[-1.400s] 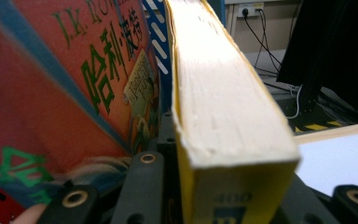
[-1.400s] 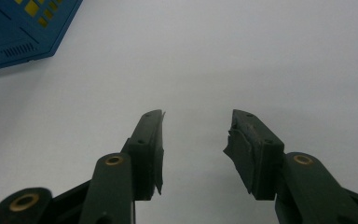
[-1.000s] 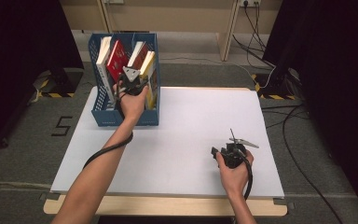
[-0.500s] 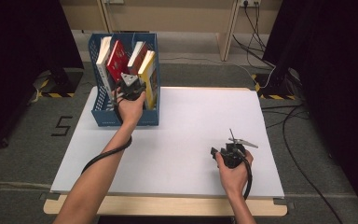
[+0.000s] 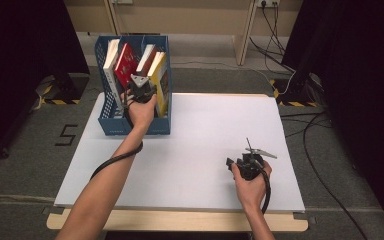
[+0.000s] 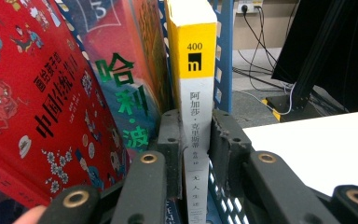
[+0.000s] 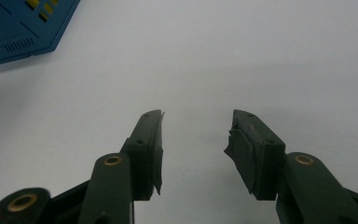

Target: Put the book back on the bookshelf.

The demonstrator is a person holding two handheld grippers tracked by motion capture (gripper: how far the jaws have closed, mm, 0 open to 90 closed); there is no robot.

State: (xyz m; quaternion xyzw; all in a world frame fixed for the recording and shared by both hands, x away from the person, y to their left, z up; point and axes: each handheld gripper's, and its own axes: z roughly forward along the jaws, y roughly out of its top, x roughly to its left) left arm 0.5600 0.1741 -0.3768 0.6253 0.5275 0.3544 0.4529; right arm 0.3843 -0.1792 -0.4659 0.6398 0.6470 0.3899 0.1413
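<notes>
Left gripper (image 5: pixel 141 89) up at the far left of the bench (image 5: pixel 205 140), reaching into the blue file rack (image 5: pixel 111 125) that stands on the far left corner. Jaws pinching the spine of the yellow-and-white book (image 6: pixel 196 93), one pad on each side of it, seen close in the left gripper view. Book upright at the right end of the rack, just inside the blue perforated wall (image 6: pixel 224 56), top band yellow with "400" printed in black, lower spine white with a column of characters. Red book (image 6: pixel 23 93) leaning to the left of it, covered in white and black figures; between the two, a colourful book with green characters (image 6: pixel 126 93), tilted against the red one. In the high view, same yellow-and-white book (image 5: pixel 160 80) at the right side of the rack, red book (image 5: pixel 125 62) left of the gripper, a white-edged book (image 5: pixel 111 65) further left still.

Right gripper (image 5: pixel 250 162) low over the near right part of the bench, well apart from the rack. Jaws spread wide, nothing between them but bare white surface in the right gripper view (image 7: pixel 196 149). Corner of the rack's blue base (image 7: pixel 18 28) at the far left of that view. Black cable looping from each gripper back along the forearm.
</notes>
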